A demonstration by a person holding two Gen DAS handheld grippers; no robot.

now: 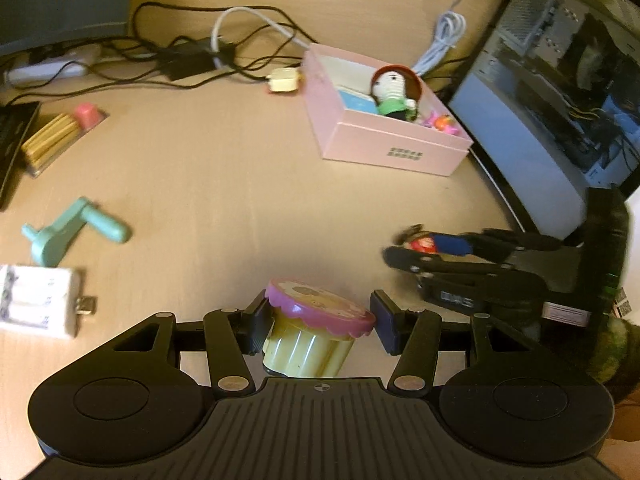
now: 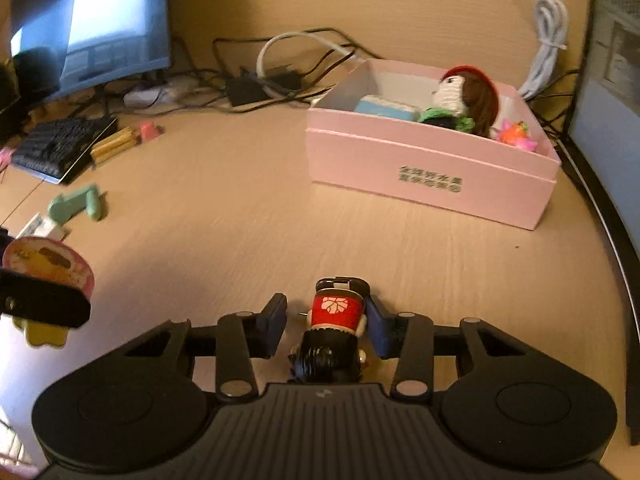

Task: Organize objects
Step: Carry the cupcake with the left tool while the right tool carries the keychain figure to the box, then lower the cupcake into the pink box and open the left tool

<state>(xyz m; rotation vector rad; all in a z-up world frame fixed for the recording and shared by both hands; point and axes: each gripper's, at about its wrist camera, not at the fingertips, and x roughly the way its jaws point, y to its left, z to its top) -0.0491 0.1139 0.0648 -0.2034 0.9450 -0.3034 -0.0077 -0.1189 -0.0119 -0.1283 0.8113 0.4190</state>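
Observation:
My left gripper (image 1: 318,322) is shut on a yellow fluted cup with a purple scalloped lid (image 1: 316,328); the cup also shows at the left edge of the right wrist view (image 2: 48,272). My right gripper (image 2: 326,322) holds a small doll in a red robe with black hair (image 2: 334,332) between its pads; the left pad shows a small gap. In the left wrist view that gripper (image 1: 404,248) is off to the right. A pink open box (image 2: 432,176), also in the left wrist view (image 1: 392,148), holds a knitted doll (image 2: 468,100), a blue item and a pink toy.
On the wooden desk lie a teal crank handle (image 1: 76,228), a white adapter (image 1: 38,306), a bundle of sticks with a pink cap (image 1: 60,136), a keyboard (image 2: 60,148) and tangled cables (image 1: 180,52). Monitors stand at the right (image 1: 560,92) and far left (image 2: 92,28).

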